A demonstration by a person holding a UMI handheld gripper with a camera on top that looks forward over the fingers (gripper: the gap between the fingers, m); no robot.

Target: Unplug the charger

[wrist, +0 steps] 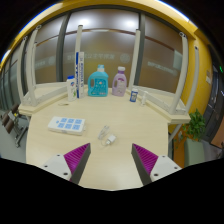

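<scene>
The claw (111, 160) is held open, pads apart with nothing between them. The small white charger (108, 133) is seen on the table (140, 125) just ahead, almost centred; the power strip (70, 124) lies farther left.

Bare tabletop (125, 120) ahead of open jaws; white charger (108, 133) just beyond; bottles (99, 82) block far edge.

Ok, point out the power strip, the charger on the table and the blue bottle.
power strip (68, 124), gripper view, middle of its top face.
charger (107, 133), gripper view, on its white body, ahead of the open hand-held gripper (111, 158).
blue bottle (98, 84), gripper view, centre of its body.
</scene>
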